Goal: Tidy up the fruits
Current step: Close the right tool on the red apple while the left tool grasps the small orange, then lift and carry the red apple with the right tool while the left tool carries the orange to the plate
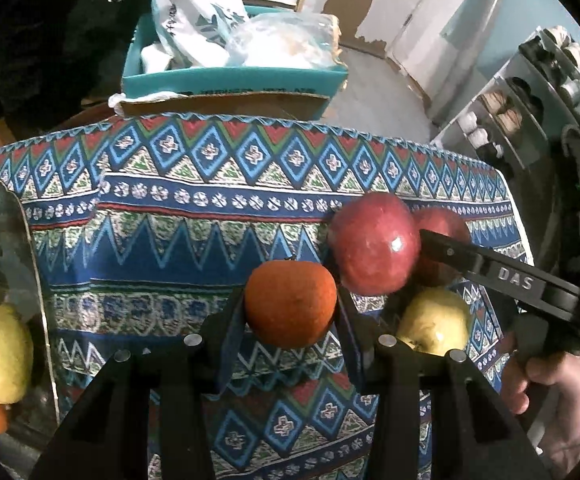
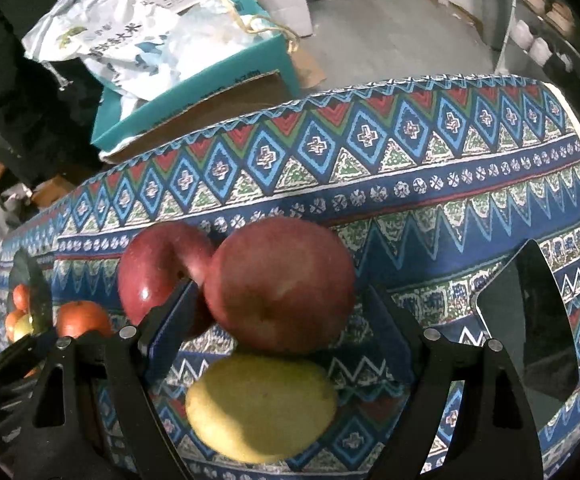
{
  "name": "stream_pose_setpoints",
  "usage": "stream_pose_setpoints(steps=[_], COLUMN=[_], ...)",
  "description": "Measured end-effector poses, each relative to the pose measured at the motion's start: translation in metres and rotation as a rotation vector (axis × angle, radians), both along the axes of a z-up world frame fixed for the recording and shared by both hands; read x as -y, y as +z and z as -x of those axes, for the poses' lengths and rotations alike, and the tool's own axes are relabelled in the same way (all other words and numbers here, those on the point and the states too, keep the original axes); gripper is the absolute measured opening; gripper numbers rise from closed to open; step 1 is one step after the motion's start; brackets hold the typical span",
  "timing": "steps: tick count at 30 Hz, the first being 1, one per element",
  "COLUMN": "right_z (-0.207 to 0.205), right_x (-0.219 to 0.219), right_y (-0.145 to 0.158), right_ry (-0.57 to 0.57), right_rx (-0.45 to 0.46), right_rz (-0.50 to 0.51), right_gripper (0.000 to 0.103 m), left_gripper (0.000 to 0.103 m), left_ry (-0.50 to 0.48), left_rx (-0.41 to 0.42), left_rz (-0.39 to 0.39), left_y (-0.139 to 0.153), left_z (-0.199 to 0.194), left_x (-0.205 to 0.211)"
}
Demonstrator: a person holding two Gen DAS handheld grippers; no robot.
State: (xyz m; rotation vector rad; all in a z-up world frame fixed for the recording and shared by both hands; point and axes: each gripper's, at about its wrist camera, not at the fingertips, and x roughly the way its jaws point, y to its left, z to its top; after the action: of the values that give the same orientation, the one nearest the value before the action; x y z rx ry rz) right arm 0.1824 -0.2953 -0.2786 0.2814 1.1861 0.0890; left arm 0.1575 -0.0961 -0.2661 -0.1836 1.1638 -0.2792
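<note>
Tabletop (image 2: 470, 184), patterned cloth — sorting partly done.
Bowl (image 1: 30, 248), left edge: pear and oranges in it, count cut off.
Right gripper (image 2: 282, 320): fingers wide around an apple (image 2: 282, 284), contact unclear; second apple (image 2: 158, 268) and pear (image 2: 262, 404) loose.
Left gripper (image 1: 290, 308): fingers clamped on orange (image 1: 290, 304).

- Dim indoor light; small glare spots on the red apple (image 1: 374, 244).
- Strong fisheye bending, black corners.
- Soft, slightly blurred detail throughout both views.
</note>
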Motion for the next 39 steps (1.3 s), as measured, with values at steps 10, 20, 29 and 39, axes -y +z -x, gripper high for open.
stream_pose_setpoints(steps=[10, 20, 29, 39], right_z=[-0.008, 0.003, 0.021, 0.043], right_x=[0.007, -0.002, -0.015, -0.025], right_y=[-0.014, 0.006, 0.046, 0.084], right_ry=[-0.060, -0.038, 0.000, 0.005], right_rx=[-0.038, 0.036, 0.171, 0.259], right_rz=[-0.084, 0.078, 0.210, 0.235], right_gripper=[0.077, 0.077, 0.077, 0.077], left_gripper=[0.045, 0.045, 0.045, 0.045], left_ry=[0.013, 0.014, 0.016, 0.022], left_rx=[0.024, 0.057, 0.113, 0.183], left_rz=[-0.012, -0.007, -0.017, -0.029], left_y=[0.006, 0.022, 0.049, 0.079], left_z=[-0.002, 0.005, 0.020, 0.040], left_x=[-0.017, -0.021, -0.027, -0.038])
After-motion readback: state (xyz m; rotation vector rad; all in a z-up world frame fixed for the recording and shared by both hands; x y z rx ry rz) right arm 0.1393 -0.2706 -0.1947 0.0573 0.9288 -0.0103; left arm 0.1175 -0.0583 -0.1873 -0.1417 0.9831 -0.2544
